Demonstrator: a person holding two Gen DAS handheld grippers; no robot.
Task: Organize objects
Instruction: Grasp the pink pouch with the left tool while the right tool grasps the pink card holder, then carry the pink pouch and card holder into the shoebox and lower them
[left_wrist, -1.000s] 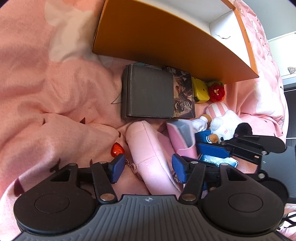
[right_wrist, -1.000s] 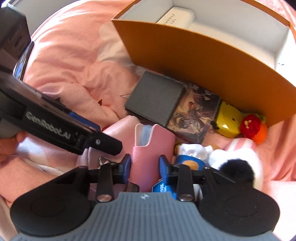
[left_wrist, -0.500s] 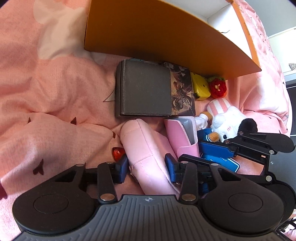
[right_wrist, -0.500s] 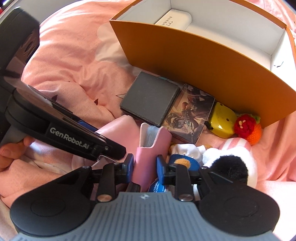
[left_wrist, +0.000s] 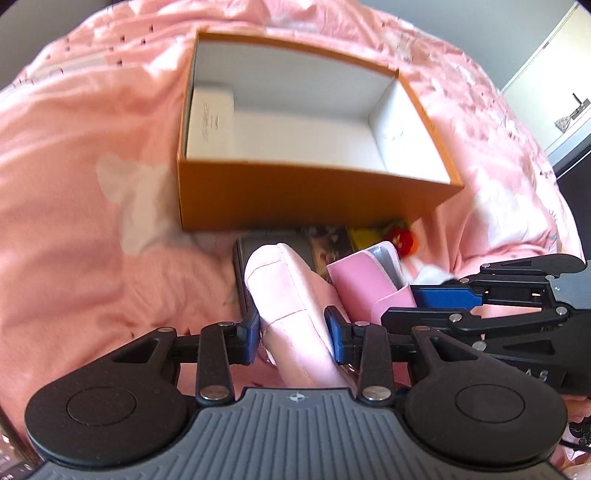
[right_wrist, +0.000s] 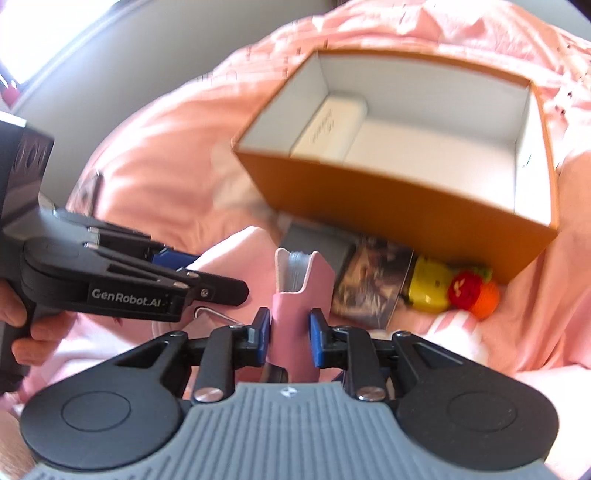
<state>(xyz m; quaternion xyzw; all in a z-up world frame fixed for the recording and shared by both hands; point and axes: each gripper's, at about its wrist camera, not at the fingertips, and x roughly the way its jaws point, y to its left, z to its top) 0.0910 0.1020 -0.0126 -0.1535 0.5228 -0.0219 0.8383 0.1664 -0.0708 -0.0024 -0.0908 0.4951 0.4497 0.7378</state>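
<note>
**Both tongs gripping pink, just short of the orange box**

Left tongs (left_wrist: 291, 334) are closing, pads pressed on the pale pink pouch (left_wrist: 291, 295). Right tongs (right_wrist: 287, 341) are closing too, clamped on the pink case (right_wrist: 295, 306), upright between the pads. Beyond them stands the orange box (right_wrist: 388, 206), open, a white case (right_wrist: 328, 127) inside. Against the box's near wall lie a dark book (right_wrist: 369, 280), a yellow toy (right_wrist: 428, 282) and a red knitted toy (right_wrist: 467, 290), all on the pink bedding (left_wrist: 92, 184).

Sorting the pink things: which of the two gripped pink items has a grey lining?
The deeper-pink case in the right gripper; grey shows at its open top. The pale pink pouch in the left gripper is plain, padded fabric.
</note>
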